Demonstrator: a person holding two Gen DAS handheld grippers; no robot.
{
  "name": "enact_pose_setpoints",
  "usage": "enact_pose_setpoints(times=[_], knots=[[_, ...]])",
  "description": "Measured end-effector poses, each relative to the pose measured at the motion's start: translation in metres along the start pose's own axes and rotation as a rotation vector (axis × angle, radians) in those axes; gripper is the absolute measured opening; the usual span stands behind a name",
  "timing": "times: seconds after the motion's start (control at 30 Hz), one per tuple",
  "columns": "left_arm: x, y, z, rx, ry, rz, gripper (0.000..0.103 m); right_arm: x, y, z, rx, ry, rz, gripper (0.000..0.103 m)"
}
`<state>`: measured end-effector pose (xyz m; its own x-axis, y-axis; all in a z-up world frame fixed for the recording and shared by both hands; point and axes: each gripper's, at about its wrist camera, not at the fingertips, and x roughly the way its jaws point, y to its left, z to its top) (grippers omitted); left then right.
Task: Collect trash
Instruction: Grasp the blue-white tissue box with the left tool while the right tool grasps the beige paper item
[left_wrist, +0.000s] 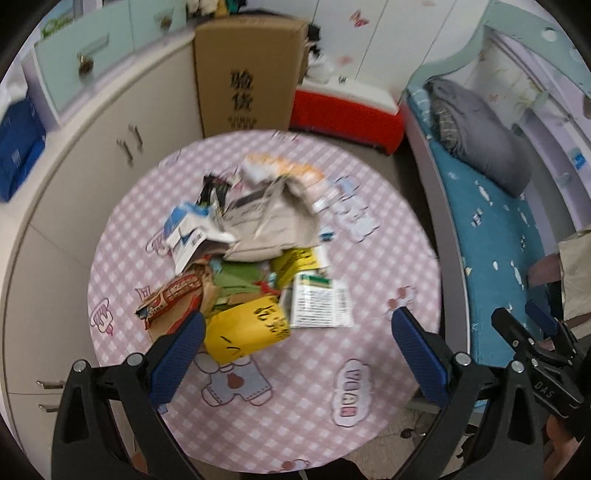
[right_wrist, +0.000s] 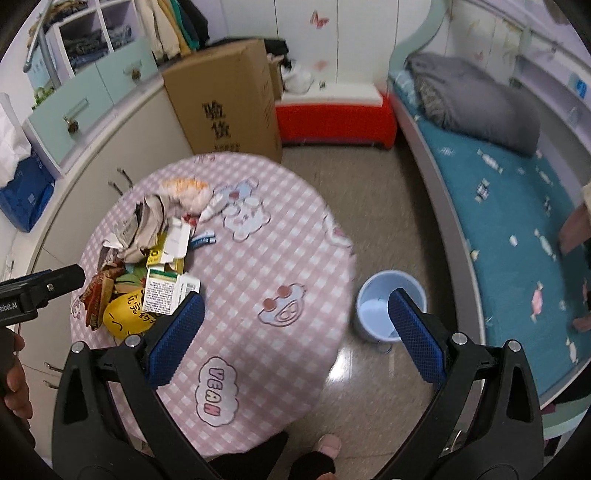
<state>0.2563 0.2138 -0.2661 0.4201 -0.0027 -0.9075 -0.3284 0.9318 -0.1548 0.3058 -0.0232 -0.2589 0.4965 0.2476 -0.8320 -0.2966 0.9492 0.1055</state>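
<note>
A heap of trash (left_wrist: 251, 251) lies on the round pink checked table (left_wrist: 388, 258): crumpled newspaper (left_wrist: 273, 218), a yellow packet (left_wrist: 245, 330), a red-brown wrapper (left_wrist: 170, 299), a white and green carton (left_wrist: 319, 304) and a blue and white box (left_wrist: 188, 232). My left gripper (left_wrist: 297, 328) is open and empty, above the table's near side, just short of the yellow packet. My right gripper (right_wrist: 295, 314) is open and empty, above the table's right edge. The heap shows at left in the right wrist view (right_wrist: 147, 266). A light blue bin (right_wrist: 389, 308) stands on the floor right of the table.
A tall cardboard box (left_wrist: 247, 74) and a red and white storage box (left_wrist: 347, 110) stand behind the table. Cabinets (left_wrist: 74, 184) run along the left. A bed with a teal sheet (right_wrist: 517, 229) and grey bedding lies at the right. My feet (right_wrist: 325, 446) are by the table.
</note>
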Motion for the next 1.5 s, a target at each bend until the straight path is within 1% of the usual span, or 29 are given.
enact_pose_setpoints(times=[0.1, 0.17, 0.23, 0.4, 0.57, 0.63, 0.7, 0.77, 0.83, 0.87, 0.9, 0.97, 1.03, 1.13, 1.23, 1.3, 1.33, 1.37, 1.4, 1.43, 1.47, 1.5], knots=[[0.023, 0.008, 0.005, -0.002, 0.05, -0.008, 0.098, 0.026, 0.007, 0.004, 0.031, 0.046, 0.021, 0.097], [0.035, 0.008, 0.011, 0.012, 0.067, -0.017, 0.098, 0.036, 0.009, 0.007, 0.051, 0.059, 0.03, 0.097], [0.044, 0.007, 0.017, 0.027, 0.075, -0.009, 0.098, 0.047, 0.013, 0.011, 0.071, 0.071, 0.051, 0.097], [0.047, 0.023, 0.038, 0.031, 0.033, 0.015, 0.098, 0.07, 0.036, 0.028, 0.088, 0.077, 0.128, 0.097], [0.042, 0.061, 0.057, -0.039, -0.003, 0.062, 0.098, 0.1, 0.08, 0.055, 0.054, 0.082, 0.223, 0.097], [0.042, 0.08, 0.062, -0.064, -0.005, 0.082, 0.098, 0.115, 0.098, 0.065, 0.033, 0.088, 0.251, 0.097], [0.043, 0.096, 0.065, -0.088, -0.006, 0.086, 0.098, 0.132, 0.116, 0.073, 0.015, 0.1, 0.286, 0.097], [0.047, 0.111, 0.069, -0.11, 0.001, 0.091, 0.098, 0.148, 0.132, 0.08, -0.011, 0.111, 0.294, 0.097], [0.052, 0.12, 0.071, -0.123, 0.011, 0.083, 0.098, 0.17, 0.145, 0.084, -0.021, 0.156, 0.302, 0.094], [0.057, 0.125, 0.072, -0.135, 0.023, 0.076, 0.098, 0.178, 0.149, 0.085, -0.019, 0.177, 0.307, 0.086], [0.062, 0.128, 0.073, -0.145, 0.035, 0.063, 0.098, 0.186, 0.152, 0.085, -0.022, 0.204, 0.321, 0.065], [0.073, 0.133, 0.077, -0.167, 0.054, 0.039, 0.098, 0.192, 0.153, 0.086, -0.017, 0.229, 0.349, 0.037], [0.086, 0.133, 0.08, -0.181, 0.076, 0.007, 0.098, 0.193, 0.154, 0.087, -0.013, 0.235, 0.35, 0.036], [0.11, 0.133, 0.083, -0.211, 0.13, -0.008, 0.098, 0.192, 0.155, 0.087, -0.018, 0.237, 0.356, 0.035], [0.129, 0.141, 0.082, -0.27, 0.178, -0.042, 0.079, 0.192, 0.156, 0.086, -0.027, 0.234, 0.356, 0.033], [0.136, 0.143, 0.08, -0.288, 0.204, -0.04, 0.075, 0.191, 0.155, 0.085, -0.021, 0.236, 0.364, 0.031], [0.139, 0.143, 0.078, -0.295, 0.211, -0.055, 0.073, 0.192, 0.155, 0.085, -0.019, 0.237, 0.368, 0.031], [0.139, 0.144, 0.077, -0.3, 0.209, -0.057, 0.069, 0.191, 0.157, 0.085, -0.022, 0.236, 0.368, 0.029], [0.139, 0.144, 0.076, -0.305, 0.203, -0.062, 0.063, 0.189, 0.158, 0.085, -0.027, 0.232, 0.372, 0.027], [0.137, 0.144, 0.076, -0.308, 0.198, -0.076, 0.044, 0.188, 0.158, 0.086, -0.028, 0.231, 0.382, 0.026], [0.135, 0.143, 0.076, -0.313, 0.193, -0.064, 0.043, 0.185, 0.159, 0.086, -0.029, 0.229, 0.386, 0.026], [0.134, 0.143, 0.076, -0.314, 0.191, -0.071, 0.043, 0.181, 0.16, 0.086, -0.032, 0.224, 0.386, 0.026]])
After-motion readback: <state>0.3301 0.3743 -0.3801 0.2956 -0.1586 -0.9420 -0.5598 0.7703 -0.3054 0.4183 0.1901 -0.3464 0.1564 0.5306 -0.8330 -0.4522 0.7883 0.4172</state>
